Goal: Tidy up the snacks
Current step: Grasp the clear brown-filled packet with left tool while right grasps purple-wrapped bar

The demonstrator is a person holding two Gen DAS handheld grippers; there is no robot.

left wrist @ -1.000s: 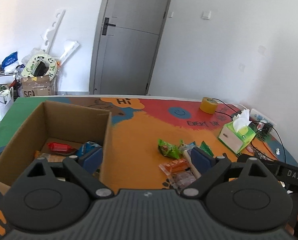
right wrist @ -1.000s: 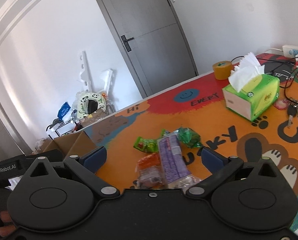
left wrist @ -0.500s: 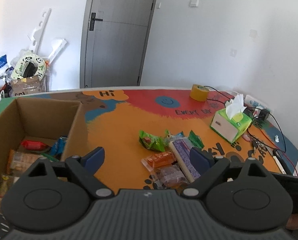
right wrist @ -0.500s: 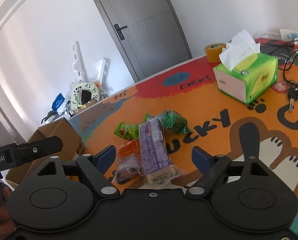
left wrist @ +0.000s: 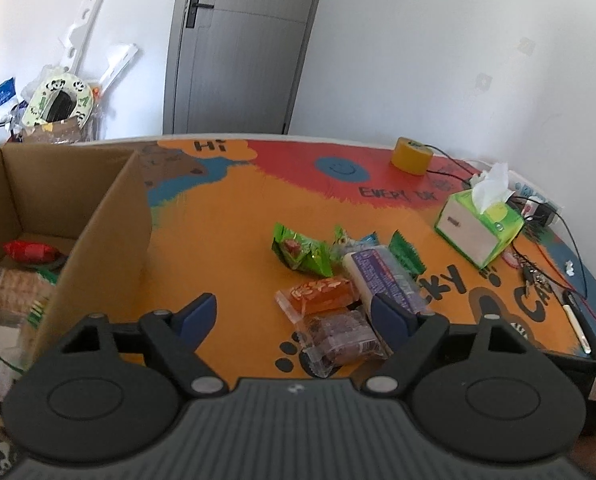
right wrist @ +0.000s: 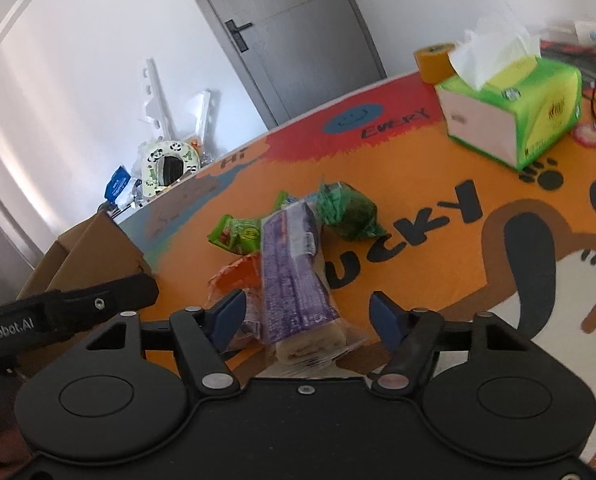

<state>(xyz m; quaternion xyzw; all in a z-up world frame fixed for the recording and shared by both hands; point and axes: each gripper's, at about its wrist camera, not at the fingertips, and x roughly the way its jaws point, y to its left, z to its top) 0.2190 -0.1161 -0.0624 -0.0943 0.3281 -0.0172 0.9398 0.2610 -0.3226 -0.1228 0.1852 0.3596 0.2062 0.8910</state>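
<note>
Cardboard box [left wrist: 109, 216] wall left of left gripper [left wrist: 293, 316], jaws spread, nothing held. Bare orange mat [left wrist: 225, 240] ahead. Purple packet [right wrist: 293, 276] lies between right gripper [right wrist: 306, 316] fingers, spread wide, pads apart from it.

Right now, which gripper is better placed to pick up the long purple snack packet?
Right. The right gripper is open with the long purple snack packet already between its fingers. The left gripper, also open, sits over the dark clear-wrapped snack.

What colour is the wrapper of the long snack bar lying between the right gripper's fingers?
Purple, with clear ends. The long snack bar shows best in the right wrist view.
</note>
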